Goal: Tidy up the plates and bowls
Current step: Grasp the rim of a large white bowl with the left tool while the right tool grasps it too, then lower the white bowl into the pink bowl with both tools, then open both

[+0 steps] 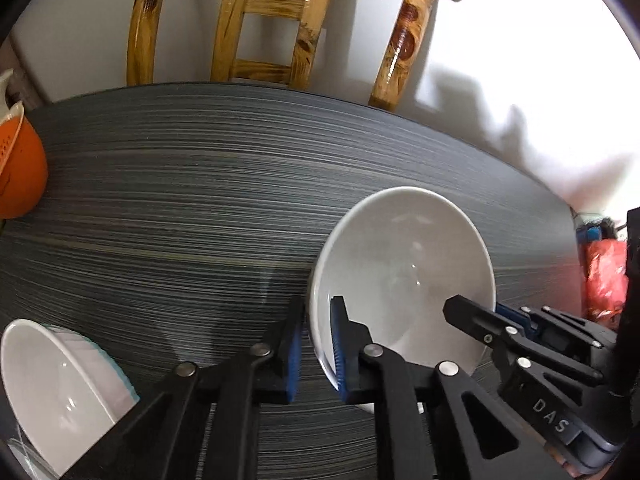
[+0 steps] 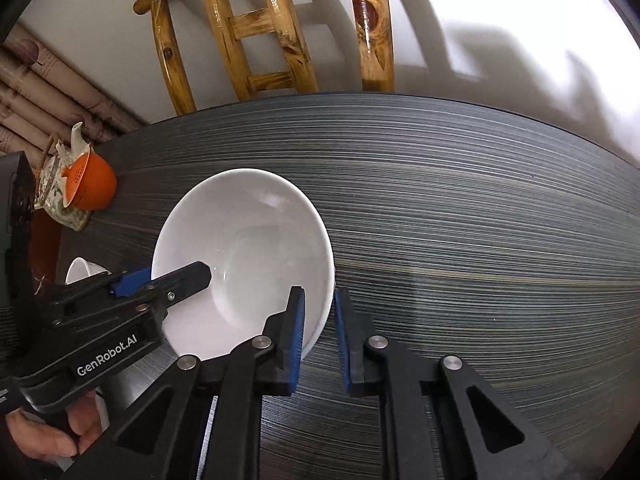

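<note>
A large white bowl (image 1: 404,264) (image 2: 248,240) stands on the dark striped table (image 1: 180,200) (image 2: 480,240). My left gripper (image 1: 316,350) is shut on the bowl's left rim, one pad inside and one outside. From the right wrist view the left gripper (image 2: 160,278) shows on that same rim. My right gripper (image 2: 320,336) is shut on the bowl's right rim, again straddling the wall. The left wrist view shows the right gripper (image 1: 486,312) at the bowl's right edge. A second white bowl (image 1: 60,384) (image 2: 82,270) sits to the left, nested in a pale blue-rimmed dish.
An orange strainer (image 1: 20,168) (image 2: 90,184) and a patterned teapot (image 2: 52,184) stand at the table's left end. A wooden chair (image 1: 280,20) (image 2: 272,32) is beyond the far edge. A red bag (image 1: 604,276) lies off the right. A hand (image 2: 60,432) holds the left gripper.
</note>
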`<move>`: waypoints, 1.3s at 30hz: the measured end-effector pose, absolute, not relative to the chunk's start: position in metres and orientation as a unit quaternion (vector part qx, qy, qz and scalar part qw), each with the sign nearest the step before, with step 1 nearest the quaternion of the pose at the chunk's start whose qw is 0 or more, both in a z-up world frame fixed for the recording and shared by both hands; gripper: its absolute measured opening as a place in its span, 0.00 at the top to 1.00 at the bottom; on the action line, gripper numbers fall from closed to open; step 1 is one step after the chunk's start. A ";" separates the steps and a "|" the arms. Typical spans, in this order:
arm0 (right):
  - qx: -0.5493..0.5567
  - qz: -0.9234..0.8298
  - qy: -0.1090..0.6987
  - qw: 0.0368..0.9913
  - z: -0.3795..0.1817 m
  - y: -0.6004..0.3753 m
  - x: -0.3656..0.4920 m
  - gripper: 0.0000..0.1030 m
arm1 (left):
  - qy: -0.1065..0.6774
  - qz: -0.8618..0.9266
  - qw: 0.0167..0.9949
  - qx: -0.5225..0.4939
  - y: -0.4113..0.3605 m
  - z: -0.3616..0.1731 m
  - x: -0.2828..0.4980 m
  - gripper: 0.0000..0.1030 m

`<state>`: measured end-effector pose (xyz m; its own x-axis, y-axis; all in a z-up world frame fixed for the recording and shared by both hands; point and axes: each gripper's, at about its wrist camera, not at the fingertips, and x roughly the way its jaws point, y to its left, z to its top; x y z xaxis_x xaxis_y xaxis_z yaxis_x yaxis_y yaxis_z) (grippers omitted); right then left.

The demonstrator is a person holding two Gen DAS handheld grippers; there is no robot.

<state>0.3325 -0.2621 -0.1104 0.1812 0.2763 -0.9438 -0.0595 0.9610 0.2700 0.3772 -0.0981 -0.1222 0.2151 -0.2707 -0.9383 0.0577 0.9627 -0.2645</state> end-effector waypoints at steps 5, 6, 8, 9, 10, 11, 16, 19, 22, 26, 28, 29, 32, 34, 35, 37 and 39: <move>0.092 0.107 0.630 0.764 -0.109 -0.262 0.329 0.87 | 0.627 -0.110 0.767 -0.079 -0.099 -0.122 0.368 0.89; 0.090 0.107 0.630 0.764 -0.109 -0.262 0.328 0.87 | 0.629 -0.111 0.766 -0.077 -0.099 -0.120 0.364 0.89; 0.091 0.106 0.630 0.764 -0.105 -0.262 0.324 0.87 | 0.630 -0.112 0.765 -0.074 -0.099 -0.116 0.358 0.89; 0.092 0.107 0.631 0.763 -0.103 -0.263 0.321 0.87 | 0.630 -0.112 0.765 -0.073 -0.100 -0.113 0.354 0.89; 0.093 0.108 0.631 0.763 -0.100 -0.263 0.318 0.87 | 0.630 -0.112 0.765 -0.070 -0.101 -0.109 0.350 0.89; 0.093 0.108 0.631 0.763 -0.097 -0.263 0.317 0.88 | 0.629 -0.113 0.766 -0.069 -0.102 -0.105 0.346 0.89; 0.088 0.103 0.628 0.766 -0.078 -0.265 0.294 0.88 | 0.614 -0.123 0.777 -0.053 -0.108 -0.072 0.320 0.89; 0.087 0.102 0.622 0.771 -0.059 -0.265 0.276 0.88 | 0.609 -0.130 0.781 -0.050 -0.109 -0.053 0.302 0.89; 0.086 0.102 0.617 0.776 -0.039 -0.265 0.257 0.88 | 0.603 -0.135 0.785 -0.043 -0.112 -0.037 0.281 0.89; 0.072 0.099 0.607 0.785 -0.009 -0.259 0.224 0.88 | 0.603 -0.138 0.785 -0.039 -0.106 -0.021 0.245 0.89; 0.069 0.099 0.606 0.786 0.002 -0.256 0.206 0.88 | 0.603 -0.139 0.785 -0.037 -0.098 -0.016 0.225 0.89; 0.068 0.100 0.607 0.785 0.005 -0.255 0.199 0.88 | 0.604 -0.137 0.784 -0.035 -0.095 -0.014 0.216 0.89; 0.061 0.104 0.611 0.783 0.015 -0.246 0.172 0.88 | 0.610 -0.131 0.781 -0.026 -0.083 -0.011 0.187 0.89; 0.052 0.109 0.615 0.779 0.019 -0.236 0.152 0.88 | 0.610 -0.129 0.782 -0.014 -0.076 -0.011 0.170 0.89; 0.049 0.110 0.617 0.778 0.019 -0.233 0.145 0.88 | 0.611 -0.128 0.781 -0.012 -0.073 -0.011 0.162 0.89; 0.044 0.116 0.621 0.774 0.018 -0.222 0.125 0.88 | 0.616 -0.123 0.778 -0.009 -0.066 -0.016 0.148 0.89; 0.039 0.121 0.625 0.770 0.014 -0.212 0.107 0.88 | 0.627 -0.117 0.770 -0.011 -0.061 -0.028 0.136 0.89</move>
